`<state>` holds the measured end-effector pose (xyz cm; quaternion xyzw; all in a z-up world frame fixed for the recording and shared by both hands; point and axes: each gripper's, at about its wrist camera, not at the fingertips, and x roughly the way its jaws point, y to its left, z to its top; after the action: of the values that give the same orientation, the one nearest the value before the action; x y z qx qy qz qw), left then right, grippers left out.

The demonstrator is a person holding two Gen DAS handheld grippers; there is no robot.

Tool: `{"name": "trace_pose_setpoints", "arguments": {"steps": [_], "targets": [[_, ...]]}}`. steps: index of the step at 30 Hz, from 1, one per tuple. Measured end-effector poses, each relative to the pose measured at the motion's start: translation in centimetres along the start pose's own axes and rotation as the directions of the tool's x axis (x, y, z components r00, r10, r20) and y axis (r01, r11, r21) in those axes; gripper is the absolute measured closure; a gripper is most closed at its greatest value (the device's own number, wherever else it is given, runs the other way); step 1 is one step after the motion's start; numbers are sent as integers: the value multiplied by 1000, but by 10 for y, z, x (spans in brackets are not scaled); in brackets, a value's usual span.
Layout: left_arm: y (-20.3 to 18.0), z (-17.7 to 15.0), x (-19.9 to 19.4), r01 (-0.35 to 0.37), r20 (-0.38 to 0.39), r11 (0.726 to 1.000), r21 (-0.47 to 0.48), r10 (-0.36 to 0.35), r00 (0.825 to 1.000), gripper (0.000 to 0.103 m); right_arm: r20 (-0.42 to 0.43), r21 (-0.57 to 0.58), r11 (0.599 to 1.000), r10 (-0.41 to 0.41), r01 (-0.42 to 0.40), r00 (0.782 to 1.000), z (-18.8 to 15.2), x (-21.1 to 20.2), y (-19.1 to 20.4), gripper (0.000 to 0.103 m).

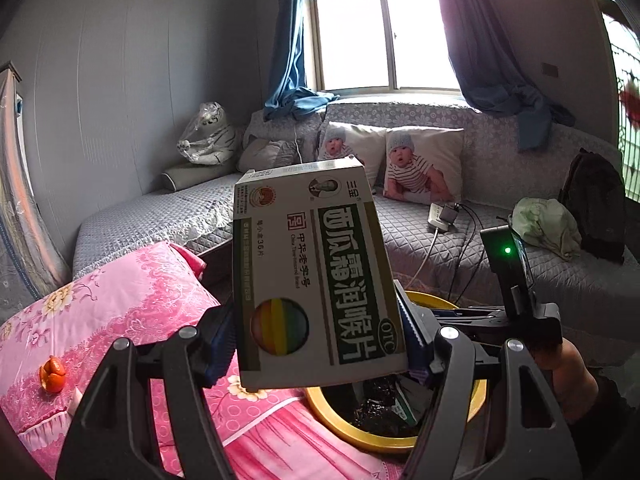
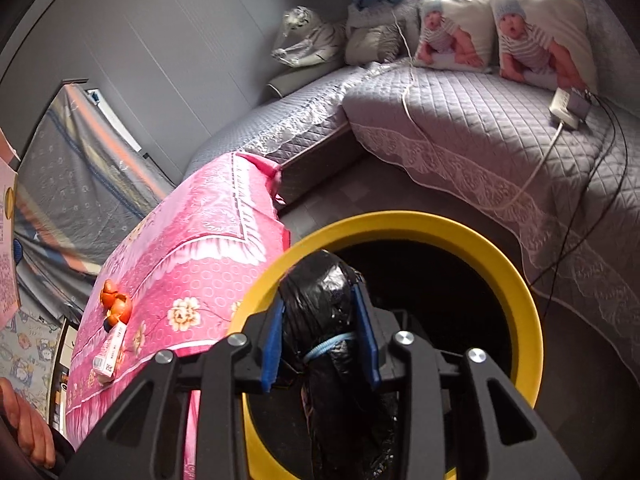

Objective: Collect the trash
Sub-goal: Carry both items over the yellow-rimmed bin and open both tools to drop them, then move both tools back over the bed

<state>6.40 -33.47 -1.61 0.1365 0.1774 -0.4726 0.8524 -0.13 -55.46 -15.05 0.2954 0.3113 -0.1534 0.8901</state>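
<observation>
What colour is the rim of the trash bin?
Yellow. The trash bin rim shows best in the right wrist view.

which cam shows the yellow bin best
The right wrist view: the yellow bin shows nearly its whole rim and dark inside, with the right gripper holding a black bag over it. In the left wrist view, only rim parts show behind the medicine box and left gripper.

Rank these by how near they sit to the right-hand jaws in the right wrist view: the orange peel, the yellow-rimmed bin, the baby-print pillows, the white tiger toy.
1. Yellow-rimmed round bin: directly beneath the right gripper.
2. Orange peel: left, on the pink floral cloth.
3. White plastic-wrapped tiger toy and baby-print pillows: far back on the grey quilted sofa; too close to call.
</observation>
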Motion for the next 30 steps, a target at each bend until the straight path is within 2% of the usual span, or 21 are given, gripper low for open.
{"name": "trace_pose_setpoints", "arguments": {"steps": [1, 6, 13, 14, 15, 16, 19, 23, 26, 28, 30], "targets": [[-2, -1, 7, 8, -13, 1000, -4, -8, 1000, 38, 2, 13, 1000, -12, 11, 1000, 0, 1, -6, 61], [-10, -9, 44, 57, -91, 998, -26, -59, 994, 38, 55, 100, 991, -96, 90, 994, 2, -14, -36, 49], [-30, -37, 100, 111, -200, 993, -32, -115, 973, 38, 189, 227, 962, -196, 151, 962, 0, -70, -77, 43], [-30, -42, 104, 118, -212, 992, -37, -124, 969, 31, 200, 233, 959, -207, 159, 958, 1, -76, -80, 42], [-30, -46, 108, 114, -222, 992, -46, -121, 967, 15, 209, 235, 958, -218, 168, 953, 0, -82, -81, 42], [-26, -49, 109, 98, -223, 993, -63, -110, 969, 11, 216, 234, 957, -225, 173, 950, 0, -87, -82, 42], [-10, -51, 103, 99, -197, 987, -125, -123, 973, 9, 224, 210, 961, -224, 178, 948, 0, -94, -78, 37], [33, -39, 79, 52, -111, 978, -203, -76, 991, 8, 211, 140, 981, -161, 133, 964, 3, -86, -58, 36], [81, -25, 52, -30, -31, 967, -253, 23, 999, 8, 184, 42, 997, -72, 66, 980, 7, -70, -22, 36], [122, -19, 27, -83, 18, 948, -309, 93, 995, 8, 147, -24, 1000, 11, -8, 989, 9, -55, 5, 36], [160, -17, -1, -139, 53, 927, -349, 168, 984, 8, 80, -98, 989, 119, -111, 990, 11, -36, 42, 36]]}}
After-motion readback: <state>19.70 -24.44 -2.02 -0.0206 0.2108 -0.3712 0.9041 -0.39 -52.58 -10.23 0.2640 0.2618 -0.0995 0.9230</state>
